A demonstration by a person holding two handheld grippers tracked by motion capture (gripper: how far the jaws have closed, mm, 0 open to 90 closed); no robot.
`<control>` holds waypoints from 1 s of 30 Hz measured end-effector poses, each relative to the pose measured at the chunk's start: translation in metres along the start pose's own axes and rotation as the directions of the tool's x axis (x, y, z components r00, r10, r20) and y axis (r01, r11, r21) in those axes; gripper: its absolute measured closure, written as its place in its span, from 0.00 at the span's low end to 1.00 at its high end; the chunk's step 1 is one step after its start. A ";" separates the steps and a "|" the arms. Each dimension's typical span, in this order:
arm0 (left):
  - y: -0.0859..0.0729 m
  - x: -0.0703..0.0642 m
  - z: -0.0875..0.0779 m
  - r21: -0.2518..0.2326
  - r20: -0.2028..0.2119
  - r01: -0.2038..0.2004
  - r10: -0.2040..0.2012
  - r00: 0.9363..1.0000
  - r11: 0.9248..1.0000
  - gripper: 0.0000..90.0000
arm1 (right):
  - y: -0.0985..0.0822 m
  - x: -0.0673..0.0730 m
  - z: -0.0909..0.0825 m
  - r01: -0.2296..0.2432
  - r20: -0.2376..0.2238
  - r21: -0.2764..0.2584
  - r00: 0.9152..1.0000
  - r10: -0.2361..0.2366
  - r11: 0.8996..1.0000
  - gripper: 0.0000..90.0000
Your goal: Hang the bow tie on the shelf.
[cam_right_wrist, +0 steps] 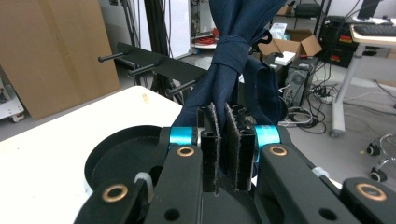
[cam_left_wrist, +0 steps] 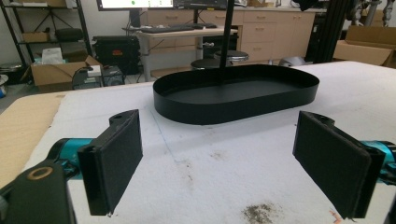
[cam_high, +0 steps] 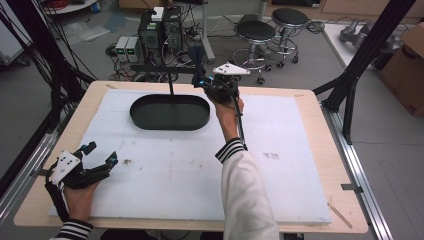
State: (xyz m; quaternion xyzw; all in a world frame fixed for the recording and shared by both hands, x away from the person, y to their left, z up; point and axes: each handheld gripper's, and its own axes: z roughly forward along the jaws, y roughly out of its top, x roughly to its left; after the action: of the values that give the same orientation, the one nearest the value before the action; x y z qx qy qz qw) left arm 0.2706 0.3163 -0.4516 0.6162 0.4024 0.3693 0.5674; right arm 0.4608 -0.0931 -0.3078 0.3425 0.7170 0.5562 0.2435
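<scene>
A navy blue tie (cam_right_wrist: 231,51), knotted partway up, hangs in front of a black rack bar with pegs (cam_right_wrist: 154,63). My right gripper (cam_right_wrist: 223,114) is shut on the tie just below the knot. In the high view that gripper (cam_high: 202,80) is held up by the right end of the black oval tray (cam_high: 170,125), with the tie (cam_high: 196,59) rising from it near the rack's bar (cam_high: 160,69). My left gripper (cam_high: 102,152) rests at the board's near left, open, nothing between its pads. It (cam_left_wrist: 217,158) faces the tray (cam_left_wrist: 233,112).
A white foam board (cam_high: 200,170) with a few dark smudges covers the wooden table. A thin black post (cam_high: 171,85) stands in the tray. Beyond the table are two stools (cam_high: 255,32), computer towers (cam_high: 160,27) and a cardboard box (cam_high: 407,70).
</scene>
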 end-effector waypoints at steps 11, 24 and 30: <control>0.000 0.000 0.000 -0.003 0.000 0.004 -0.004 1.000 1.000 0.18 | -0.006 0.009 0.021 0.006 -0.017 0.031 1.000 -0.006 1.000 0.95; 0.000 0.000 0.000 -0.002 0.002 0.004 -0.004 1.000 1.000 0.18 | -0.014 0.013 0.035 -0.006 -0.039 0.086 0.999 0.010 0.996 0.94; 0.000 0.000 0.000 -0.002 0.001 0.005 -0.005 1.000 1.000 0.18 | -0.019 0.011 0.039 -0.017 -0.029 0.114 0.999 0.021 0.993 0.94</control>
State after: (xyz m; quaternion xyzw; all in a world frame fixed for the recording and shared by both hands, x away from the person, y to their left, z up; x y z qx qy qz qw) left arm 0.2708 0.3163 -0.4517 0.6147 0.4035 0.3679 0.5692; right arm 0.4784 -0.0628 -0.3358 0.3541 0.7478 0.5219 0.2074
